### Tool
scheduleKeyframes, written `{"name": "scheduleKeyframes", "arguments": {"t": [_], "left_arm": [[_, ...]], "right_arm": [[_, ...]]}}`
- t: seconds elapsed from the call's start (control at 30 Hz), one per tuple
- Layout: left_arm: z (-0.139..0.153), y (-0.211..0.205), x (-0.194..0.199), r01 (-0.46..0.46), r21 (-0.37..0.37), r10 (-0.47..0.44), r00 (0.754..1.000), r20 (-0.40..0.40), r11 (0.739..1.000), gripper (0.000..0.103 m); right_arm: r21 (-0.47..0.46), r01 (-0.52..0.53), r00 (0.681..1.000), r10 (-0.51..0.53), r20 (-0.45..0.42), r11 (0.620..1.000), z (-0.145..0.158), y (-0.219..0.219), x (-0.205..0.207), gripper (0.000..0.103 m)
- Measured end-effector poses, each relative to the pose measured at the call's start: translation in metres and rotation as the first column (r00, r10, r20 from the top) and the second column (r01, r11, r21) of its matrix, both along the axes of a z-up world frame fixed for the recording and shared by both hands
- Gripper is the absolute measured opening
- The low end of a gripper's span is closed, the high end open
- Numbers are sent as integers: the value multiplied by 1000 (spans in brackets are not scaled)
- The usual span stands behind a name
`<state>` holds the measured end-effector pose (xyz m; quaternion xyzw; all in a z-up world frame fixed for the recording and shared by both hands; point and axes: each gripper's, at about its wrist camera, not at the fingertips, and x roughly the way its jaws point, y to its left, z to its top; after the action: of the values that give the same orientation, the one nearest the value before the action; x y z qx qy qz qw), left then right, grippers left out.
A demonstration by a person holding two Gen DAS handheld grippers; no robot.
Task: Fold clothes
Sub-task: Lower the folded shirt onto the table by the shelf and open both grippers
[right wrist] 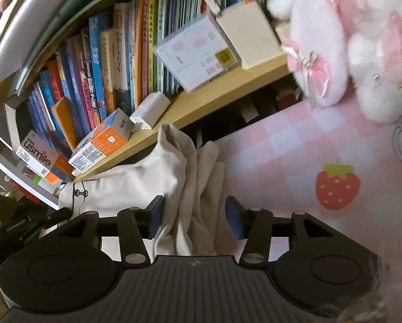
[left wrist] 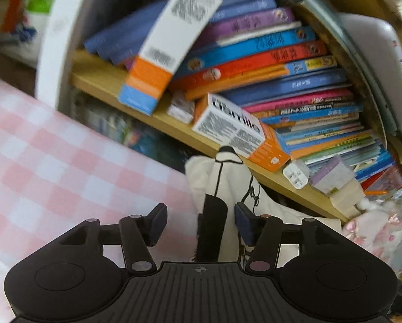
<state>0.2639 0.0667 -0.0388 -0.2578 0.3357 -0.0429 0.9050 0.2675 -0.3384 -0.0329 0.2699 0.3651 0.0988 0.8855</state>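
Both grippers stand wide open. The left gripper (left wrist: 198,224) has the cream shirt (left wrist: 227,185) bunched between its fingers at lower centre; the right gripper (right wrist: 194,216) straddles the same cloth. Behind, the wooden shelf (right wrist: 217,91) holds books (left wrist: 281,62) and boxes (left wrist: 236,129).

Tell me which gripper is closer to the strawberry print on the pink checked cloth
Right. The right gripper sits open around the bunched cream garment, with the strawberry print just beyond its right finger. The left gripper has no strawberry in its view.
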Motion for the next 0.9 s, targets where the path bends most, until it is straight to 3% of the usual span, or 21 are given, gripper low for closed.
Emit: {"name": "scheduleKeyframes", "arguments": {"t": [0.13,0.43,0.9], "left_arm": [[9,-5,-26,-19,46,18,1000,16,999,63],[21,-24,-85,-5,143,5,1000,-5,990,64],[42,-45,-159,-8,323,-17,997,73,946,89]], "right_arm": [[-62,15,999,-13,30,998,14,1,-21,50],[-189,32,996,-15,92,981,41,9,-71,63],[-375,10,984,57,167,927,67,57,-148,86]]}}
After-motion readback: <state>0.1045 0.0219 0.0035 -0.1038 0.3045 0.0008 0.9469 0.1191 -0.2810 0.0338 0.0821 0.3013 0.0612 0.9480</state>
